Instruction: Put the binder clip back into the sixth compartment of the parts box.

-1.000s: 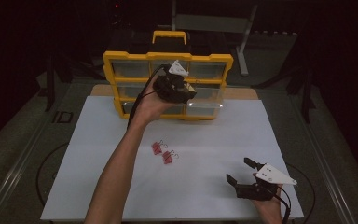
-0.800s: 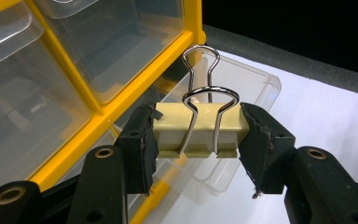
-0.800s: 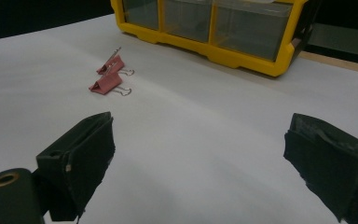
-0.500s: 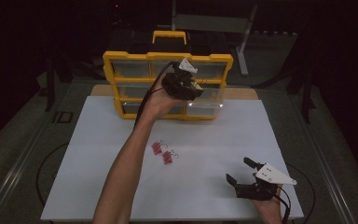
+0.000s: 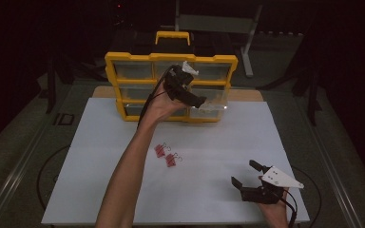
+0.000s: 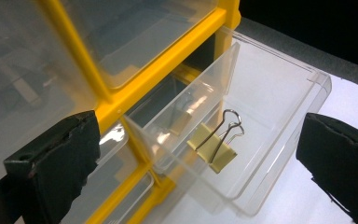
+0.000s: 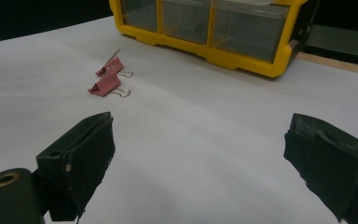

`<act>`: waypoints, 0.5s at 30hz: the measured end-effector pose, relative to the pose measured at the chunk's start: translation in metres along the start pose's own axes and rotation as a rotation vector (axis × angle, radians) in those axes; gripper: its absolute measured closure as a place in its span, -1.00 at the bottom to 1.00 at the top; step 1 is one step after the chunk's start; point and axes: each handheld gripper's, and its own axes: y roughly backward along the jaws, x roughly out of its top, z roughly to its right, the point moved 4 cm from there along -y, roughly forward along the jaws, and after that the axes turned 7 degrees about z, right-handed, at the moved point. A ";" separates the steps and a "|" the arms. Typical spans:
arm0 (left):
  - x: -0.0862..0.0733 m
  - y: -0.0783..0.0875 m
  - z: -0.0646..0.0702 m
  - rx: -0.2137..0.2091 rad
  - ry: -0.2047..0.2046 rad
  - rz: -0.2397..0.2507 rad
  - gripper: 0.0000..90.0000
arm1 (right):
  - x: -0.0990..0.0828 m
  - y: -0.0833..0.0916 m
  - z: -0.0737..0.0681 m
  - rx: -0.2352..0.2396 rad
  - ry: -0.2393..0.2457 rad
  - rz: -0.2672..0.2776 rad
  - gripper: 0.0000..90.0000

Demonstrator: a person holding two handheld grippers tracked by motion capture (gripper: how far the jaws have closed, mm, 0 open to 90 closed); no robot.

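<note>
**Left gripper view: yellow clip lands in the open drawer**

Left gripper view catches the yellow binder clip (image 6: pixel 213 145) lying on the floor of the pulled-out clear drawer (image 6: pixel 279 88), its wire handles tilted up, while your left claw (image 6: pixel 200 161) hangs above it. The jaws have just been opening and now stand wide, with nothing pressed between the pads; the clip sits free below them, touched by neither.

To finish this step cleanly, lift your left hand straight up and back before turning away, so neither jaw catches the thin drawer wall or tips the yellow organizer (image 5: pixel 171 59). The clip looks well inside the drawer, so it should not need a nudge.

High view shows the two pink binder clips (image 5: pixel 165 154) lying just beside each other on the white desk (image 5: pixel 218 142), near your left forearm and well apart from the organizer. Approach one across its folded body, not its wire loops, which would likely slip.

Your right claw (image 5: pixel 247 174) rests at the near right of the desk, jaws wide, holding and touching nothing.
</note>
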 end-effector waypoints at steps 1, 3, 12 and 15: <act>0.000 0.003 -0.001 0.002 -0.002 0.002 -1.00 | 0.000 0.000 0.000 0.000 0.002 0.000 -0.83; -0.002 0.007 -0.001 0.007 -0.007 0.007 -1.00 | 0.000 0.000 0.000 -0.001 0.002 0.001 -0.83; -0.037 0.028 -0.009 0.015 -0.005 -0.010 -0.99 | 0.000 0.001 0.001 -0.003 0.001 0.001 -0.83; -0.050 0.033 -0.010 0.014 -0.018 -0.015 -0.96 | 0.000 0.000 0.000 -0.001 0.001 0.001 -0.83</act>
